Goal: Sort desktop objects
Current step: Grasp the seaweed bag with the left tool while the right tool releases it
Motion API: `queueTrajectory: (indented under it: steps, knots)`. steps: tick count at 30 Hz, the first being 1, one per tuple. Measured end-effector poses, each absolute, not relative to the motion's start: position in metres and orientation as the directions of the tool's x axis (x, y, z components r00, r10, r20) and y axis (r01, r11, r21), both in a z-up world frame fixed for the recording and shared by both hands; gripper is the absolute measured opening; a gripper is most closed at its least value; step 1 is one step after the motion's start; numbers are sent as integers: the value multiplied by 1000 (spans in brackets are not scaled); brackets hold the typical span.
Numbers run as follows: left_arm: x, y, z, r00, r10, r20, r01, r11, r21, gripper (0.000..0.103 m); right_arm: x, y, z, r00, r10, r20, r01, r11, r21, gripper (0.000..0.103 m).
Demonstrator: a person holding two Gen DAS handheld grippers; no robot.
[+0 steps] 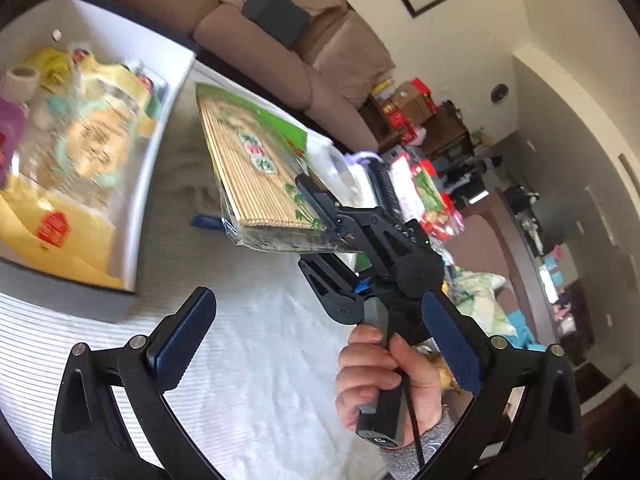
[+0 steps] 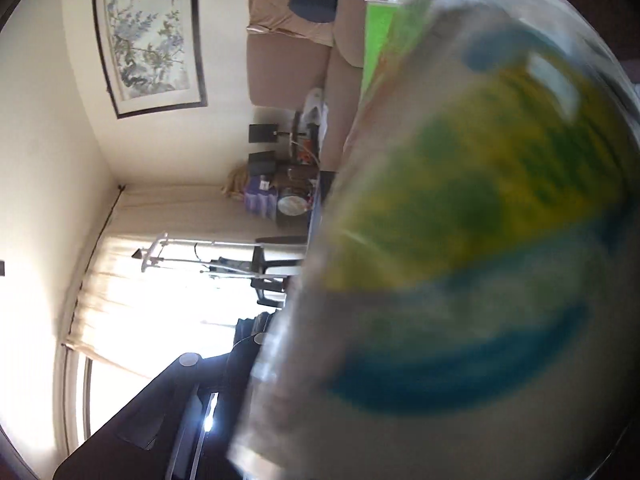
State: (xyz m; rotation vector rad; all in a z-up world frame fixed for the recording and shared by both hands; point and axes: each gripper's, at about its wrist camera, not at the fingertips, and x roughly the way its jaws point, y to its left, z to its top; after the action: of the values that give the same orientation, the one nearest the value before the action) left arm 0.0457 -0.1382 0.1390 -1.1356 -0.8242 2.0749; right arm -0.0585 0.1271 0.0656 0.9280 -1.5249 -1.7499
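In the left wrist view my left gripper (image 1: 320,344) is open and empty above the white striped cloth. My right gripper (image 1: 310,224) is shut on a packaged bamboo rolling mat (image 1: 250,164) with a green label, held in the air to the right of the white box (image 1: 166,116). The box holds yellow packets, a tape roll and other bagged items. In the right wrist view the package (image 2: 460,240) fills most of the frame as a blurred yellow, green and blue mass. It hides the right gripper's fingertips.
A small blue item (image 1: 206,222) lies on the cloth under the mat. More bagged goods (image 1: 424,196) lie behind the right gripper. A brown sofa (image 1: 280,40) stands behind the table.
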Motion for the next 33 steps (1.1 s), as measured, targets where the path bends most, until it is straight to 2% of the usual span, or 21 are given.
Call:
queueTrajectory:
  steps: [5,7,10,15,17,18,19,20,21,22,24,28,31,33]
  knots:
    - [38,-116,120,-356,861,-362,-202,-450,-870,103,-23,152,78,-518,-845,-133,35,-176,984,12]
    - [32,-110,112,-350,865,-359,-178,-438,-881,103,-11,159,74,-506,-848,-160,23,-199,980,12]
    - [26,-97,99,-337,866,-370,-155,-439,-885,102,5,165,62,-506,-849,-151,6,-178,984,12]
    - [20,-92,60,-313,900,-302,-48,-333,-942,100,27,169,43,-497,-857,-134,-21,-143,990,12]
    - [16,-94,49,-313,908,-278,-24,-300,-953,86,34,166,38,-480,-865,-146,-28,-152,988,12]
    - [16,-96,44,-314,907,-280,-13,-299,-954,61,36,165,37,-470,-867,-166,-30,-173,985,12]
    - [14,-96,36,-301,898,-321,17,-332,-943,39,50,181,38,-465,-866,-182,-28,-191,981,12]
    - [14,-93,35,-292,884,-366,15,-379,-925,30,55,185,39,-460,-866,-196,-27,-207,978,12]
    - [14,-92,33,-281,879,-384,19,-395,-918,17,59,191,40,-458,-865,-206,-24,-219,975,12]
    - [15,-90,29,-274,884,-378,30,-385,-922,14,58,198,45,-457,-861,-223,-20,-241,970,13]
    - [17,-86,24,-257,891,-375,40,-378,-925,15,52,199,54,-445,-850,-282,-21,-305,952,16]
    - [21,-69,38,-253,871,-420,-51,-446,-894,17,72,222,53,-475,-801,-365,-27,-401,916,18]
    - [27,-59,66,-258,854,-452,-141,-496,-857,20,89,215,85,-515,-729,-451,68,-559,827,22]
    - [31,-61,85,-260,867,-425,-188,-477,-859,21,106,209,110,-542,-695,-472,136,-626,768,22]
